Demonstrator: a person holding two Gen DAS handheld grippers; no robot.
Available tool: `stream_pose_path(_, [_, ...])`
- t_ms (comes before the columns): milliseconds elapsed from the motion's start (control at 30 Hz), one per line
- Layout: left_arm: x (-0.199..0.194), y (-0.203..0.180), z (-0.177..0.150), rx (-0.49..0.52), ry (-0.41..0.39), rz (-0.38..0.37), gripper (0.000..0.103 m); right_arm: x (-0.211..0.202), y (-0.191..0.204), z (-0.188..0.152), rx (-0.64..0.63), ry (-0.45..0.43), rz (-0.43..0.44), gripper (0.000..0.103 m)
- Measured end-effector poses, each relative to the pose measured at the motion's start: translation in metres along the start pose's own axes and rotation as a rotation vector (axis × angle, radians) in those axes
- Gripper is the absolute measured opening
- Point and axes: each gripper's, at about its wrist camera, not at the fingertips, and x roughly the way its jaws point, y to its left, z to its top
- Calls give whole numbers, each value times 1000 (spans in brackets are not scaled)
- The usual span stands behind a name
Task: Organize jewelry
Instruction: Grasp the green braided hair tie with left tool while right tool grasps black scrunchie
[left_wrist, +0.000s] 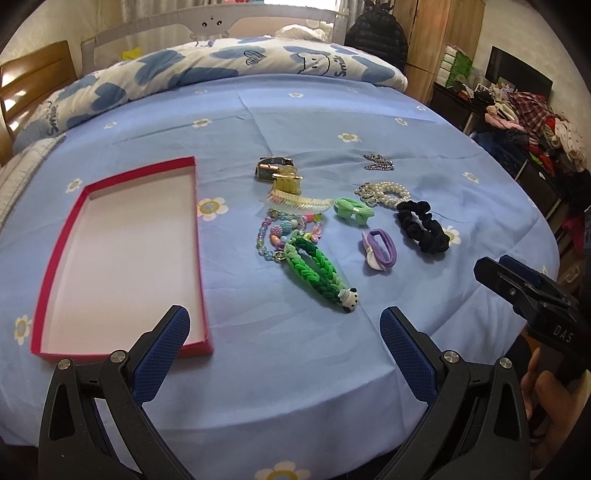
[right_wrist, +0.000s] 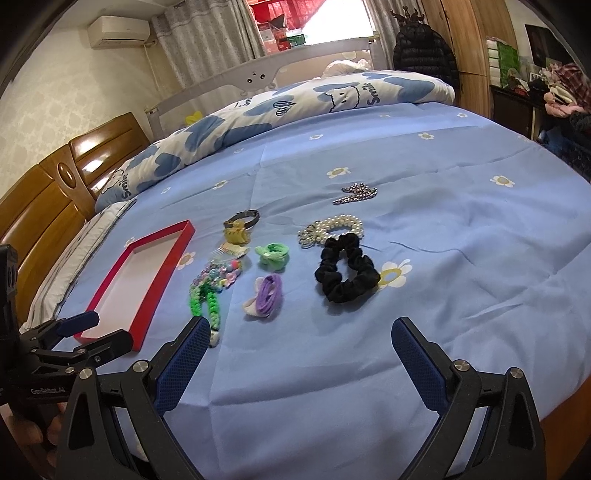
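Note:
A red box lid with a white inside (left_wrist: 122, 258) lies empty on the blue bedsheet, also in the right wrist view (right_wrist: 136, 280). Right of it lie a green braided strap (left_wrist: 316, 271), a beaded bracelet (left_wrist: 284, 230), a clear comb (left_wrist: 295, 201), a yellow claw clip (left_wrist: 288, 182), a watch (left_wrist: 271, 166), a green tie (left_wrist: 352, 210), a purple tie (left_wrist: 378, 251), a black scrunchie (right_wrist: 345, 273), a pearl bracelet (right_wrist: 332, 229) and a rhinestone clip (right_wrist: 358, 194). My left gripper (left_wrist: 284, 325) is open near the bed's front edge. My right gripper (right_wrist: 301, 332) is open, short of the scrunchie.
A blue-and-white quilt (left_wrist: 207, 70) lies across the far side of the bed. A wooden headboard (right_wrist: 40, 184) stands at the left. A dark shelf with piled clothes (left_wrist: 532, 125) stands at the right. The right gripper shows in the left view (left_wrist: 517, 284).

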Motion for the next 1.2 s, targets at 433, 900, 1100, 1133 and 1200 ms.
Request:
stream_pose_path(433, [61, -6, 22, -40, 130, -91, 80, 68, -37, 31, 19, 119, -3, 71])
stream_pose_path(900, [93, -2, 25, -64, 207, -156, 30, 105, -49, 41, -7, 190, -21, 21])
stream_pose_path(1100, [75, 0, 23, -54, 172, -208, 9, 89, -46, 41, 19, 149, 18, 12])
stream_pose_path(1133, [70, 1, 23, -53, 164, -213, 9, 84, -44, 41, 22, 140, 28, 11])
stream_pose_path(1200, [63, 4, 24, -55, 151, -215, 9, 76, -38, 42, 27, 125, 48, 11])
